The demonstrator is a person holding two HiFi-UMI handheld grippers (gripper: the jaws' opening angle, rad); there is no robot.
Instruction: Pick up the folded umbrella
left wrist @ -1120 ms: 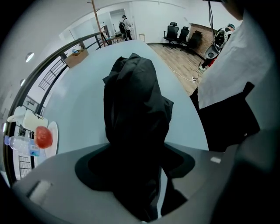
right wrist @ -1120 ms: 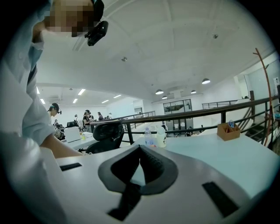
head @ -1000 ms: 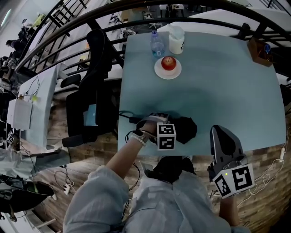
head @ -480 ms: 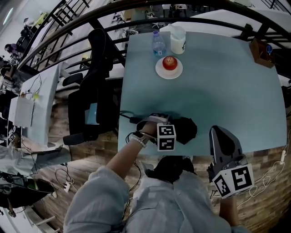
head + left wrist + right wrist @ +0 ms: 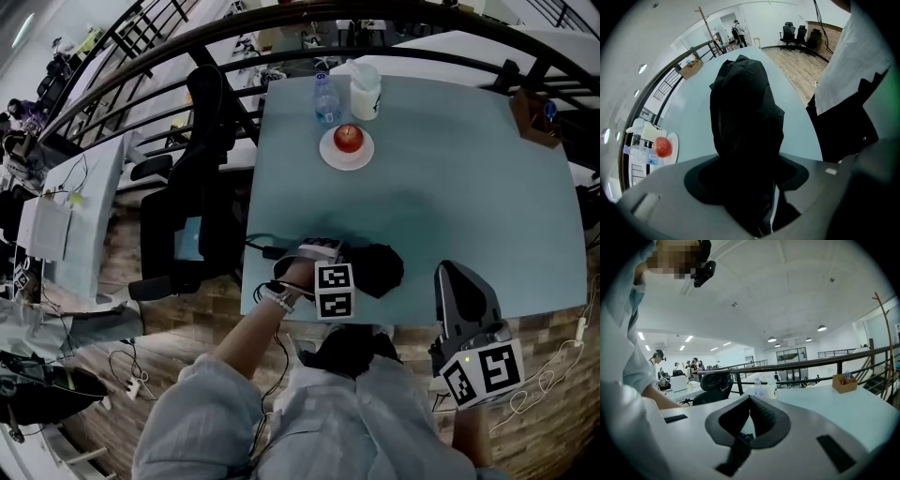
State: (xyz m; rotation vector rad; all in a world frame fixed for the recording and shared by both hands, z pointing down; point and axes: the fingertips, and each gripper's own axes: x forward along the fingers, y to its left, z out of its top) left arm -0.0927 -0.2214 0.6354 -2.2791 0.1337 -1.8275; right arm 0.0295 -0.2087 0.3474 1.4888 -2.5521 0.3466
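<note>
The folded umbrella (image 5: 377,269) is a black bundle lying near the front edge of the pale blue table (image 5: 450,187). My left gripper (image 5: 354,275) reaches in from the left and is shut on the umbrella's near end, with its marker cube just behind. In the left gripper view the umbrella (image 5: 743,117) fills the gap between the jaws and stretches away over the table. My right gripper (image 5: 457,274) is shut and holds nothing, off the table's front edge to the right of the umbrella. In the right gripper view its jaws (image 5: 751,404) meet with nothing between them.
At the table's far side stand an apple on a white plate (image 5: 347,141), a water bottle (image 5: 324,94) and a white cup (image 5: 365,84). A wooden box (image 5: 536,105) sits at the far right corner. A black office chair (image 5: 192,187) and cables (image 5: 267,248) are left of the table.
My left gripper has shifted a little to the left and toward me, still on the umbrella. The right gripper has stayed where it was.
</note>
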